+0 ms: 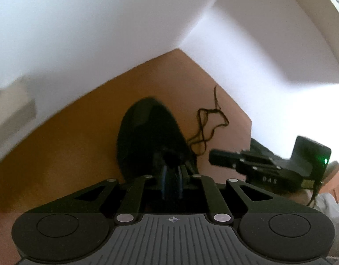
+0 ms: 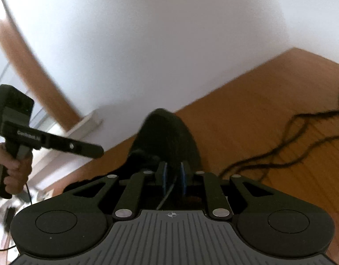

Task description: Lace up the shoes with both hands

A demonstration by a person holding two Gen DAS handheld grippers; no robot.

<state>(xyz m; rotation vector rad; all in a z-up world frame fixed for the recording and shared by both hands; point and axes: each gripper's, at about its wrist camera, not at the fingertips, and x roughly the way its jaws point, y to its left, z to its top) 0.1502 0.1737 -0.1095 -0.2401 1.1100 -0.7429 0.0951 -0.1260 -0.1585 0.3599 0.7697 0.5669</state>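
Observation:
A black shoe (image 1: 147, 137) lies on the wooden table (image 1: 69, 137), toe pointing away. A dark lace (image 1: 204, 128) trails loose to its right. My left gripper (image 1: 172, 176) sits just behind the shoe's opening, its blue-padded fingers (image 1: 163, 178) a narrow gap apart; whether anything is between them is hidden in the dark. In the right wrist view the shoe (image 2: 167, 137) is straight ahead and the lace (image 2: 302, 137) loops off to the right. My right gripper (image 2: 174, 176) has its fingers a small gap apart with a thin lace strand (image 2: 168, 193) running between them.
White walls meet in a corner behind the table. The right gripper's body (image 1: 269, 165) shows at the right of the left wrist view. The left gripper and the hand holding it (image 2: 14, 145) show at the left of the right wrist view. A wooden door frame (image 2: 32, 70) stands behind.

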